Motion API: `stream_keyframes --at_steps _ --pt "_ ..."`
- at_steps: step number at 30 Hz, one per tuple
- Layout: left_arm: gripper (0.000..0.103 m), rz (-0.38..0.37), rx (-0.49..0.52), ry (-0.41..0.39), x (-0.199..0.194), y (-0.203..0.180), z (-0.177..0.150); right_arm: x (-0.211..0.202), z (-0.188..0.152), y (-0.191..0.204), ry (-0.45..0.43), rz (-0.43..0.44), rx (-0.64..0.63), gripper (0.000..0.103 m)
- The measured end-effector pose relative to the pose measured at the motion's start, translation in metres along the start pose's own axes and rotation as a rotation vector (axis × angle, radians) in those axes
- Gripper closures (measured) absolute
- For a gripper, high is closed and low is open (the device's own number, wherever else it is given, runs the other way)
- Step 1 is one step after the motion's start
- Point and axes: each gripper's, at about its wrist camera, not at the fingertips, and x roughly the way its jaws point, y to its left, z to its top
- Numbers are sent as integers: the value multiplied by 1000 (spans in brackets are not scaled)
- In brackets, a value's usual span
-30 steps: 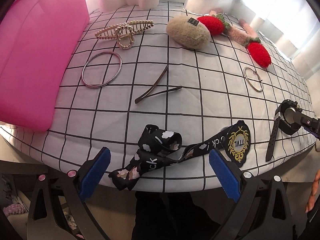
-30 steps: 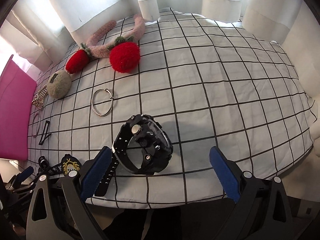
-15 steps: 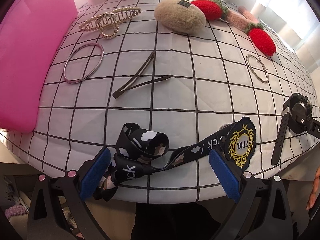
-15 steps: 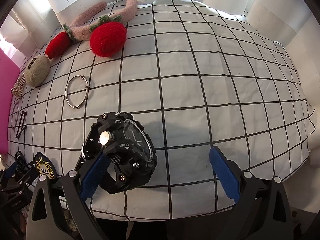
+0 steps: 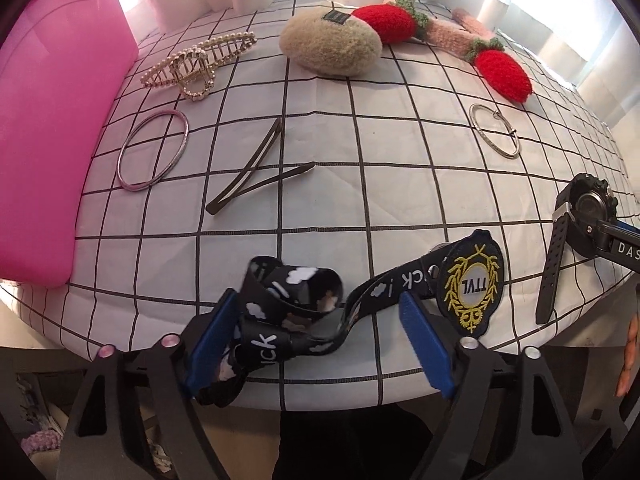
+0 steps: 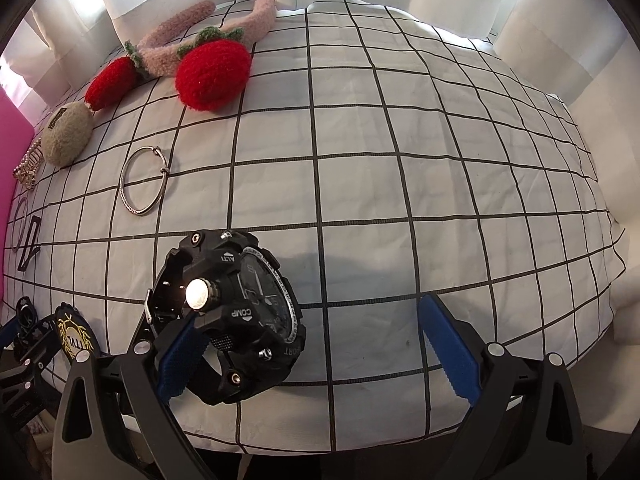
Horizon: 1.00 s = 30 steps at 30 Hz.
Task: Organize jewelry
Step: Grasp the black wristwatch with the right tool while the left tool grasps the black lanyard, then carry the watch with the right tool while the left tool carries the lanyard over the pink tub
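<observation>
The left claw (image 5: 316, 344) is standing open around the bunched end of the black printed lanyard (image 5: 288, 320), which is lying at the near edge of the counter (image 5: 400, 152). Its blue pads (image 5: 210, 340) are flanking the folded loop, with the left pad apparently touching the fabric. The round embroidered badge (image 5: 472, 284) is sitting just outside the right pad.

The right claw (image 6: 316, 360) is also standing open. Its left pad is lying against the case of the black sports watch (image 6: 236, 320), and its right pad is well apart from the watch.

For a sound grasp:
- Close on the layered fold, not a single strand, since loose webbing is likely to slip.
- Centre the watch case between the pads before closing; an off-centre squeeze may tip it.
- Lift straight up, keeping both items clear of the hair clip (image 5: 256, 172) and silver bangle (image 5: 154, 150).
</observation>
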Motion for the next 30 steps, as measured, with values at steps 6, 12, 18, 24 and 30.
stream_keyframes --at_steps 6,12,18,24,30 --pt "75 -18 6 2 -7 6 1 -5 -3 3 4 16 -25 24" --pt "89 -48 11 -32 -14 12 2 -17 0 19 -29 27 -60 74" --pt "89 -75 14 -108 -38 14 13 -21 1 17 -27 79 -13 75" --pt "89 -113 -10 -173 -67 21 27 -38 -3 15 -45 108 -17 75" --pt "89 -139 -42 -259 -109 38 42 -79 14 31 -127 134 -38 75"
